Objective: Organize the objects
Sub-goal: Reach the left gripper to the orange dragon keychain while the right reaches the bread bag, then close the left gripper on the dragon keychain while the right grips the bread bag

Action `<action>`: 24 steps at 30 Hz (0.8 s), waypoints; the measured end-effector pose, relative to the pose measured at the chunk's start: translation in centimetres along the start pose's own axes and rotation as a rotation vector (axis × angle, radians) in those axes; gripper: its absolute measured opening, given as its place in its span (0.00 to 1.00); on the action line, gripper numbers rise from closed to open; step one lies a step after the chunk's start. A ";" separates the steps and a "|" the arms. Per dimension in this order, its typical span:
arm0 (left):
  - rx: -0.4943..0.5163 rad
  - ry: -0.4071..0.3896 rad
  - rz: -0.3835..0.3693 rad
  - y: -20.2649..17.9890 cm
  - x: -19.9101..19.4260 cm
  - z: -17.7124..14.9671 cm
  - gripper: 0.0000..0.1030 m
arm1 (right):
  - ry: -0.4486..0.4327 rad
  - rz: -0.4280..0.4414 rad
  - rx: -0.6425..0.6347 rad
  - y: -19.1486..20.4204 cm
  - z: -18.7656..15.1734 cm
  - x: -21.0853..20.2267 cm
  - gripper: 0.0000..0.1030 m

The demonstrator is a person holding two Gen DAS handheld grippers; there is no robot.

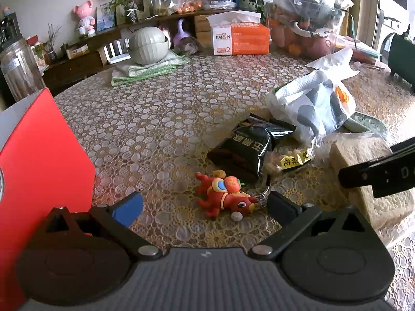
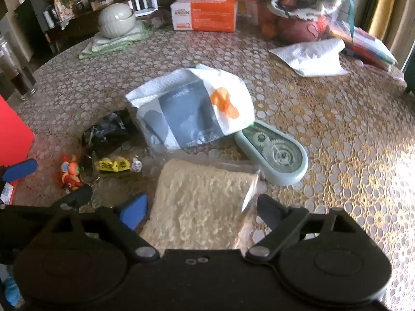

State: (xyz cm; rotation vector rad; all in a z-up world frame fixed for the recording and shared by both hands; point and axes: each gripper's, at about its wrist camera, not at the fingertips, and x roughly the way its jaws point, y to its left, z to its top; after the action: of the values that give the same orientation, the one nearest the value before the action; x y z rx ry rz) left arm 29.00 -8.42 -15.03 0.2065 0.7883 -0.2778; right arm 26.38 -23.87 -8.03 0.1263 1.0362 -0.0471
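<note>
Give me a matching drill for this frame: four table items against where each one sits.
Items:
1. red dragon-like rubber keychain
2. wrapped slab of pale bread
3. pale green teardrop-shaped plastic tape dispenser
4. orange-and-white tissue box

Places:
A. far side of the table
B. between the open fingers of the right tool
C. partly under the white printed plastic bag
D. between the open fingers of the left tool

Pairs: 1-D, 2-B, 3-C, 4-A
</note>
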 end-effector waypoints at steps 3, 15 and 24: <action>-0.007 -0.004 -0.009 0.1 0.1 0.0 0.99 | -0.011 0.008 0.025 -0.4 -0.6 0.0 0.91; 0.013 -0.019 -0.059 0.1 -0.2 0.0 0.76 | -0.004 -0.018 -0.091 1.5 -1.5 -0.2 0.91; 0.026 -0.001 -0.073 -0.5 -0.8 0.2 0.48 | -0.005 0.017 -0.082 0.9 -2.3 -1.3 0.82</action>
State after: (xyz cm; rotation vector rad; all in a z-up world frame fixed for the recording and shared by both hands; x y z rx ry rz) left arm 28.40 -8.83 -14.37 0.2028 0.7929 -0.3572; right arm 23.85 -22.71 -7.98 0.0604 1.0304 0.0108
